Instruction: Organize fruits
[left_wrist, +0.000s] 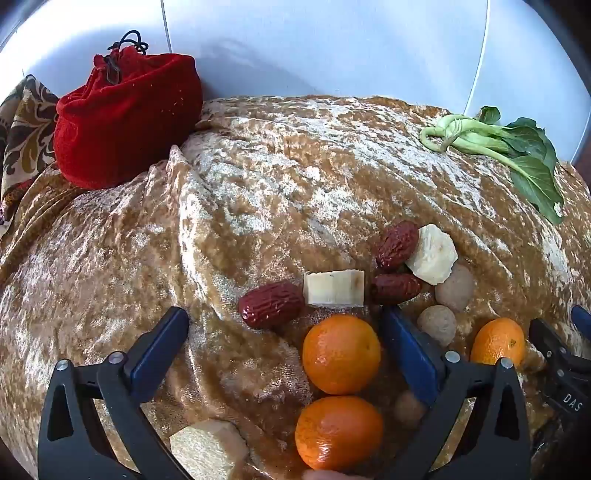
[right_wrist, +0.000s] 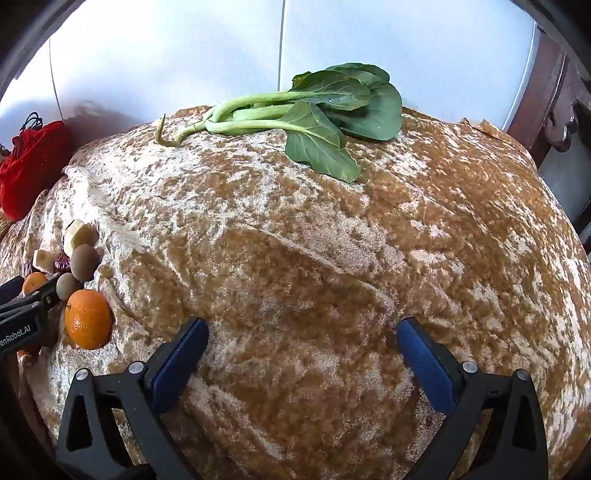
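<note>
In the left wrist view my left gripper is open over a cluster of fruit on the brown velvet cloth. Between its fingers lie a mandarin, a second mandarin below it, and a red date. Just beyond lie a banana piece, two more dates, another banana piece and pale round fruits. A third mandarin lies right of the fingers. My right gripper is open and empty over bare cloth; its tip shows in the left wrist view.
A red drawstring pouch sits at the back left on a patterned cloth. A green leafy vegetable lies at the far edge of the cloth. A white wall stands behind. Another banana piece lies near the left finger.
</note>
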